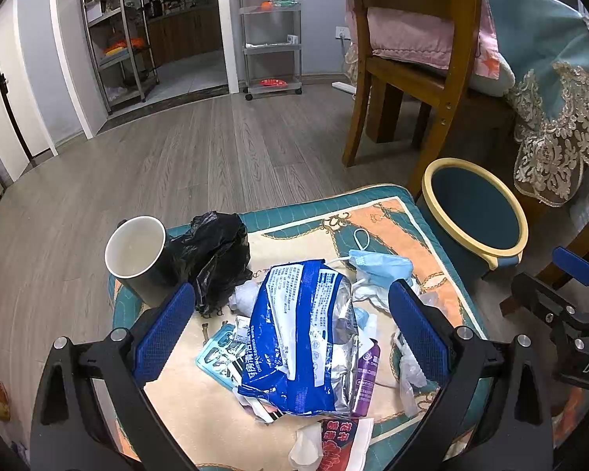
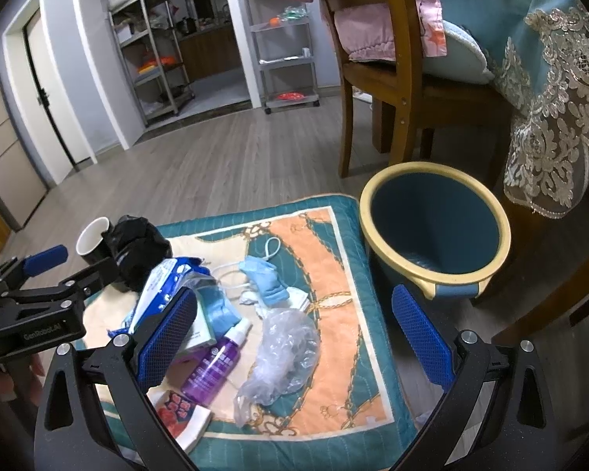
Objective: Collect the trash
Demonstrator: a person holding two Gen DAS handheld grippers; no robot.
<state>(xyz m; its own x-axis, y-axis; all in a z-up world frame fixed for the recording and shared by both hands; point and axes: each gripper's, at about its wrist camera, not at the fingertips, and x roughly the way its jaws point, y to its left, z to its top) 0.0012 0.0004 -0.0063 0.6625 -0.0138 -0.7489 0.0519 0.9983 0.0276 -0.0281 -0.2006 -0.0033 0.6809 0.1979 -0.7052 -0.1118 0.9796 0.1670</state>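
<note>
On the patterned cushion (image 1: 424,227), in the left wrist view, the trash lies heaped: a blue and silver wipes packet (image 1: 306,337) on top at centre, a crumpled black bag (image 1: 216,259) behind it to the left, touching a dark mug (image 1: 141,255) with a white interior. A blue face mask (image 1: 381,267) lies behind the packet to the right, and a purple bottle (image 1: 367,380) shows at the packet's right edge. The left gripper (image 1: 290,325) hangs over the packet, jaws wide, holding nothing. The blue bin (image 1: 475,212) with a cream rim stands on the floor just beside the cushion's far right corner.

In the right wrist view, the right gripper (image 2: 294,337) hovers over the cushion's right half, jaws wide and empty. Between its fingers lie a clear plastic bag (image 2: 282,353) and the purple bottle (image 2: 216,365). The face mask (image 2: 265,278) lies further back. The bin (image 2: 436,227) appears empty. The left gripper (image 2: 82,271) shows at left, above the mug (image 2: 92,239).
</note>
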